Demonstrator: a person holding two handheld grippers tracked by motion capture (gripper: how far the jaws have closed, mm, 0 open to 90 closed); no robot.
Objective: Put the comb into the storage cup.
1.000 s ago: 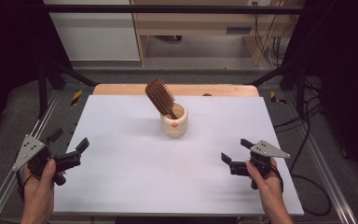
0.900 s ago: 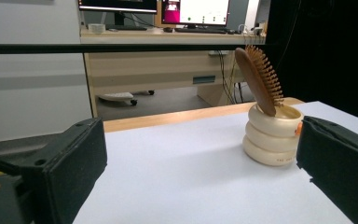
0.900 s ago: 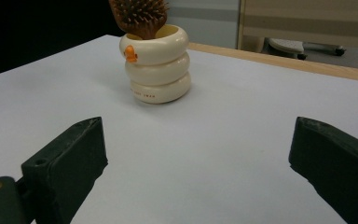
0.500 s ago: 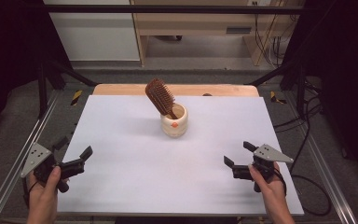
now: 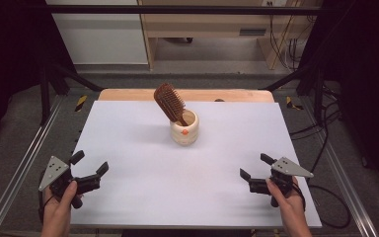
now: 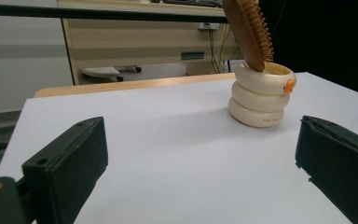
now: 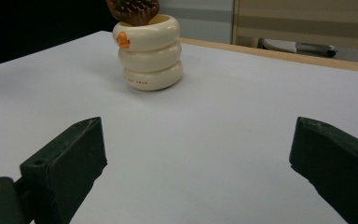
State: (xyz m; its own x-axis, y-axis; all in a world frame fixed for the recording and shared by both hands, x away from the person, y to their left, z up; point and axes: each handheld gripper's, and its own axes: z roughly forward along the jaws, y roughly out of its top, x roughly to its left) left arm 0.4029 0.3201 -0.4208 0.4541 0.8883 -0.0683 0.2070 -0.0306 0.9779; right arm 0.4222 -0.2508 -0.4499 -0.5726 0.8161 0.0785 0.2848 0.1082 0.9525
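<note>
A cream ribbed cup (image 5: 184, 130) with a small orange mark stands near the middle of the white table top (image 5: 128, 123). A brown wooden hairbrush (image 5: 169, 102) rests in it handle-down, its head leaning to the left. The cup (image 6: 261, 95) and brush (image 6: 249, 30) appear ahead-right in the left gripper view, and the cup (image 7: 149, 51) and brush (image 7: 133, 10) ahead-left in the right gripper view. My left gripper (image 5: 89, 163) is held open at the front left edge, with nothing between its jaws. Open too, my right gripper (image 5: 254, 166) hovers at the front right, holding nothing.
A wooden board edge (image 5: 128, 94) runs along the table's far side. Metal frame rails (image 5: 19, 168) flank the table. Cables (image 5: 321, 133) lie on the floor at the right. A wooden desk (image 5: 212, 22) stands behind.
Both hands have drawn back toward the table's front edge, the left gripper also shifting slightly right. The cup and brush have not moved.
</note>
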